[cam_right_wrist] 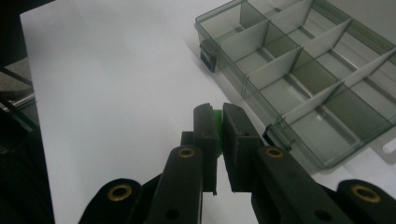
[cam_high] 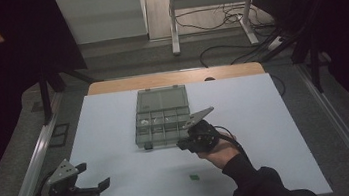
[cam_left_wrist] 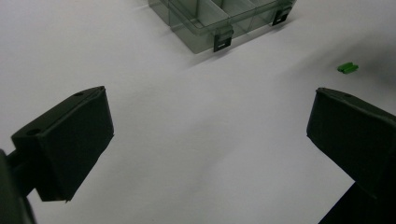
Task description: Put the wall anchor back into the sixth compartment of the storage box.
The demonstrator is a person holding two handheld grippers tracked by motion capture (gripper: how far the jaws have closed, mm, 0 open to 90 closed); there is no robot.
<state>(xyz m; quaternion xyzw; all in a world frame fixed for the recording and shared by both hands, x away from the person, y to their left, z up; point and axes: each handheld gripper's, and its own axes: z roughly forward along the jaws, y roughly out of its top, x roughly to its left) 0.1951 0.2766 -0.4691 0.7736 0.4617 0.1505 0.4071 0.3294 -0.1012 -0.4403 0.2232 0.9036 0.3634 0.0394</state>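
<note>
One small green part sits clamped between the jaws of the right gripper, just beside the open compartment box. A second green part lies on the white worktop. Left gripper: jaws apart, empty.

Right claw is pinched nearly closed; left claw gapes wide, low.
</note>
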